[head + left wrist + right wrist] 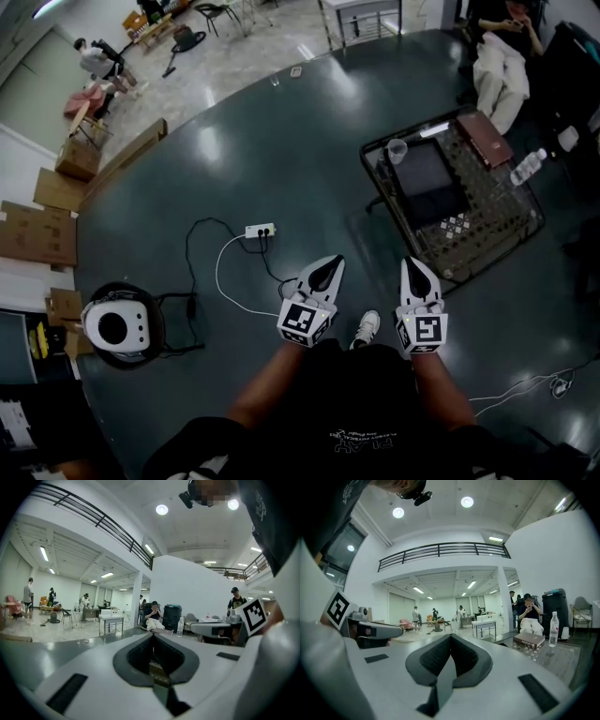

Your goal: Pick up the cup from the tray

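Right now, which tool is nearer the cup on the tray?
Right, narrowly. The right tool points almost straight at the cup, just short of the tray edge. The left tool sits further left, off the tray's corner.

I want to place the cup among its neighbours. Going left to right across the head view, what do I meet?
white round appliance → power strip → left gripper → cup → book → water bottle. Left out as overlapping the cup: right gripper, dark tablet.
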Available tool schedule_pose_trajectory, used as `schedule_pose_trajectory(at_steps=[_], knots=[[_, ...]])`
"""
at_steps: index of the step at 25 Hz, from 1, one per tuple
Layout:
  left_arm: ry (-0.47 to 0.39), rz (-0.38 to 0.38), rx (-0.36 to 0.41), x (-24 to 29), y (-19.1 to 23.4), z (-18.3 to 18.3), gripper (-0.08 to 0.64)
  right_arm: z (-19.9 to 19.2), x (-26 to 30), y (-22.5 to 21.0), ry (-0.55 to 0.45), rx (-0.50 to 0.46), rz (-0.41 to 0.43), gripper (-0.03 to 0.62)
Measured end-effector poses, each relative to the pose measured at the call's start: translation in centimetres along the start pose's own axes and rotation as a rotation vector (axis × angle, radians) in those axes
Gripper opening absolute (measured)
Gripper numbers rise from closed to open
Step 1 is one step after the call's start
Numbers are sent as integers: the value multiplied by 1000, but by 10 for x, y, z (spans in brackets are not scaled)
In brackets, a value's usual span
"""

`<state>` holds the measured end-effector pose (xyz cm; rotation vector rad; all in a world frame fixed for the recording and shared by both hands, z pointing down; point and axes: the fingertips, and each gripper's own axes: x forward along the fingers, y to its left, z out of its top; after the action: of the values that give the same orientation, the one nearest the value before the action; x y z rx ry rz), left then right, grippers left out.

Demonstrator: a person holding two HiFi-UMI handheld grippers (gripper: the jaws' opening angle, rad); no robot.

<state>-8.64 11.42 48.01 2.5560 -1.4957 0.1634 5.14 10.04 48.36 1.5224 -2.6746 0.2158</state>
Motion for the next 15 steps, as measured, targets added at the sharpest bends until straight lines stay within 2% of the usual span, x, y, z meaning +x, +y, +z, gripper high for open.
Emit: schedule_pose_trajectory(at_steps=[8,15], knots=[[-9,-15,24,25,-8,11,9,-1,6,-41,-1,-8,-51,9],[-9,-33,24,48,1,14,9,-5,25,-57,7,-13,-74,9]])
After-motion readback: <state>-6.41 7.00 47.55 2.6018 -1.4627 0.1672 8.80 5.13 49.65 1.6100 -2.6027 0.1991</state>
